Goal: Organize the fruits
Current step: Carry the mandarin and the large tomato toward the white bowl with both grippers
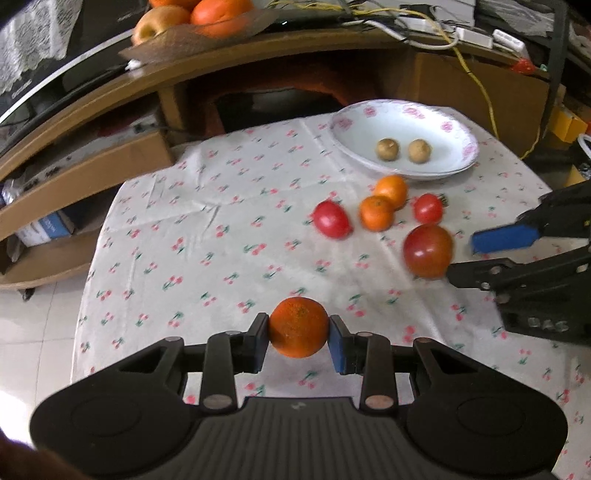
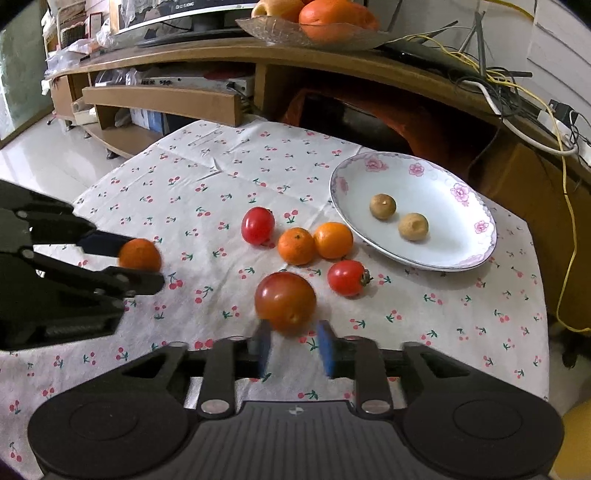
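My left gripper (image 1: 298, 338) is shut on an orange (image 1: 298, 327) and holds it above the cherry-print cloth; it also shows in the right wrist view (image 2: 139, 254). My right gripper (image 2: 294, 345) is open, its blue pads either side of the near edge of a large red tomato (image 2: 285, 301), blurred; it also shows in the left wrist view (image 1: 428, 251). Two oranges (image 2: 296, 246) (image 2: 333, 240) and two smaller tomatoes (image 2: 258, 225) (image 2: 346, 277) lie on the cloth. A white floral plate (image 2: 436, 254) holds two small brown fruits (image 2: 382, 206) (image 2: 413, 226).
A wooden TV stand (image 2: 332, 62) rises behind the table, bearing a glass dish of oranges (image 2: 332, 18) and tangled cables (image 2: 517, 92). Tiled floor (image 1: 29, 332) lies beyond the table's left edge.
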Action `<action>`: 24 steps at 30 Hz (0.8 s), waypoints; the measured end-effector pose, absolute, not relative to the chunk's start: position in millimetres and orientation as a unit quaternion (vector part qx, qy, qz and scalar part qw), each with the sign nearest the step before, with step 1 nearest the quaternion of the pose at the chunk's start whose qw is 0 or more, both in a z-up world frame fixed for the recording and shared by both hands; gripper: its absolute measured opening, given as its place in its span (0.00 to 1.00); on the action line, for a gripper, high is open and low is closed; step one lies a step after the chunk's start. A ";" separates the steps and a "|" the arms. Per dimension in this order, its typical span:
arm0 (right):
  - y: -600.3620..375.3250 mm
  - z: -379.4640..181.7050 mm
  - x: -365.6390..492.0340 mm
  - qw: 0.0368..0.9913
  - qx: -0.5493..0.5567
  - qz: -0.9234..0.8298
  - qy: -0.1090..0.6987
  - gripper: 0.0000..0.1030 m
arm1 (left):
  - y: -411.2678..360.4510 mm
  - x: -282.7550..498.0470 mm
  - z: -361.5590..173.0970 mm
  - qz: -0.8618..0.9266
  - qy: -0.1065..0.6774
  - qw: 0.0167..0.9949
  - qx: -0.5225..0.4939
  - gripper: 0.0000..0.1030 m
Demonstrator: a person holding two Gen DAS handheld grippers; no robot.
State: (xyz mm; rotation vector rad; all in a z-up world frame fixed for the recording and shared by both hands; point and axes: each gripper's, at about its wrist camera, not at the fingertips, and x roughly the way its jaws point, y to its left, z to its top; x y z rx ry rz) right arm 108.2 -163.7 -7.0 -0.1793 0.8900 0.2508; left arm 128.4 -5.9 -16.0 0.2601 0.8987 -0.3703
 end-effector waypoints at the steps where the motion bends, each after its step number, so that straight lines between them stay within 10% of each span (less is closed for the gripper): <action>1: -164.1 -8.1 108.4 0.890 -0.083 0.124 0.430 0.42 | -2.4 128.8 -17.4 -0.176 0.434 0.875 0.121 0.38; 12: -156.4 -15.3 127.6 0.897 -0.099 0.114 0.415 0.67 | -1.4 132.2 -23.5 -0.188 0.445 0.869 0.105 0.38; 16: -152.5 -20.9 139.2 0.891 -0.103 0.113 0.428 0.39 | -6.1 135.1 -25.8 -0.193 0.448 0.866 0.106 0.38; 24: -142.2 -19.8 132.0 0.886 -0.138 0.115 0.427 0.38 | -3.2 140.3 -24.4 -0.190 0.449 0.868 0.096 0.38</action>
